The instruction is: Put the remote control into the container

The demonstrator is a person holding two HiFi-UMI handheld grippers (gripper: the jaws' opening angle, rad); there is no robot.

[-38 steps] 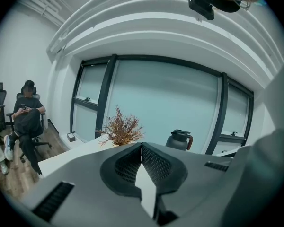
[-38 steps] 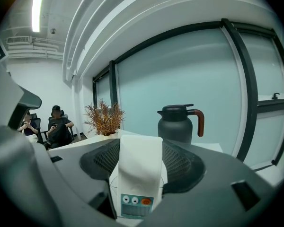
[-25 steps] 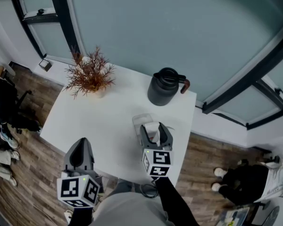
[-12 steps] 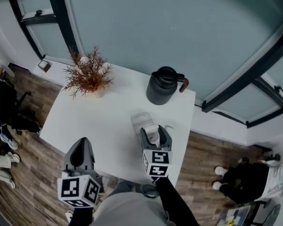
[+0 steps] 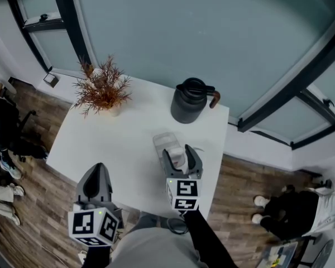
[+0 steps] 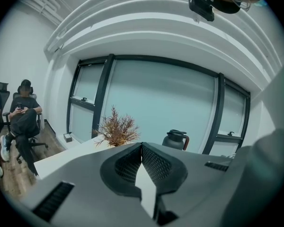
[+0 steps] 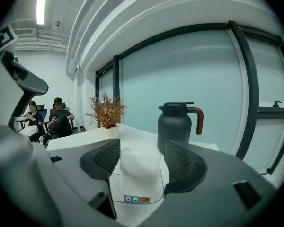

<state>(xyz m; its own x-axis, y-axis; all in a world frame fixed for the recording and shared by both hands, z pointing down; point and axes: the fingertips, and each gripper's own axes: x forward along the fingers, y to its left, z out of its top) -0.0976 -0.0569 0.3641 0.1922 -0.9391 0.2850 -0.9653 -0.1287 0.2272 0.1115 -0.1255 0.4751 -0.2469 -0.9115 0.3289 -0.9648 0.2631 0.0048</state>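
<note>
**Remote in container, right tongs open around it**

Remote control (image 7: pixel 139 174): white, lying lengthwise in the clear container (image 5: pixel 159 140), button end towards the right gripper's camera. Container sits on the white table (image 5: pixel 111 144), near its front right edge.

Right gripper (image 7: pixel 142 148) is directly over it, jaws apart on either side of the remote. There's a slim gap on one side; can't tell if the other pad touches.

Left gripper (image 6: pixel 141 145): jaws closed together, nothing between them, held low at the table's near left edge, well apart from the container.

Further back on the table: dark jug (image 5: pixel 188 101) behind the container, dried plant (image 5: pixel 102 88) at the far left corner.
</note>
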